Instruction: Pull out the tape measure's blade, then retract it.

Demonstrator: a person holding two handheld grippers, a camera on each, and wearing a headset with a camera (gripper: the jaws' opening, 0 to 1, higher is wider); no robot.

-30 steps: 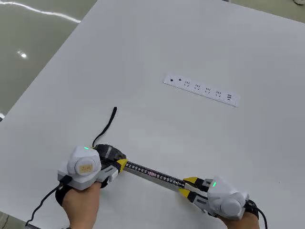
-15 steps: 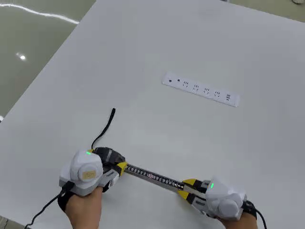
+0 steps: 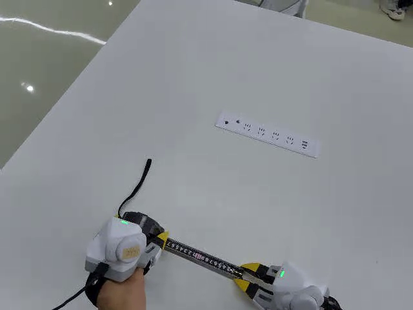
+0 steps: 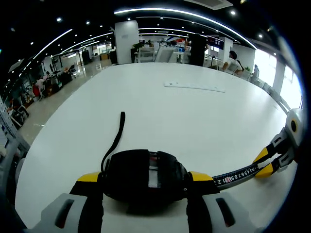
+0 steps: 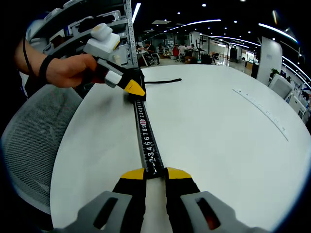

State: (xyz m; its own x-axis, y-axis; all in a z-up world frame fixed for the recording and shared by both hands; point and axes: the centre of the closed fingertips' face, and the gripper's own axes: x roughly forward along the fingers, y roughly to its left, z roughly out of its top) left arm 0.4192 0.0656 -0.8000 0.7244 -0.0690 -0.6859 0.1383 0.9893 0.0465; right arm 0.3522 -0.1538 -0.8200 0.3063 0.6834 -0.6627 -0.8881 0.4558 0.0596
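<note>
The left tool [image 4: 145, 177] is clamped around the black tape measure case [image 3: 141, 221], which sits at the near edge of the white counter [image 3: 213, 77]. The right tool [image 5: 155, 173] pinches the tip of the blade [image 5: 145, 131], which stretches flat between the two. A power strip [image 3: 266, 134] lies well apart.

The tape measure case [image 3: 143, 225] is black, with a pale grey and red strip down its middle. Its blade [image 5: 146, 141] is dark, printed with white numerals and a few red ones. The wrist strap [image 3: 137, 187] is black. The left gripper [image 4: 145, 180] and right gripper [image 5: 150, 174] have white-grey bodies, yellow fingertips and a green light each. The table [image 3: 226, 71] is plain white. The power strip [image 3: 266, 134], farther off, is white with dark sockets.
</note>
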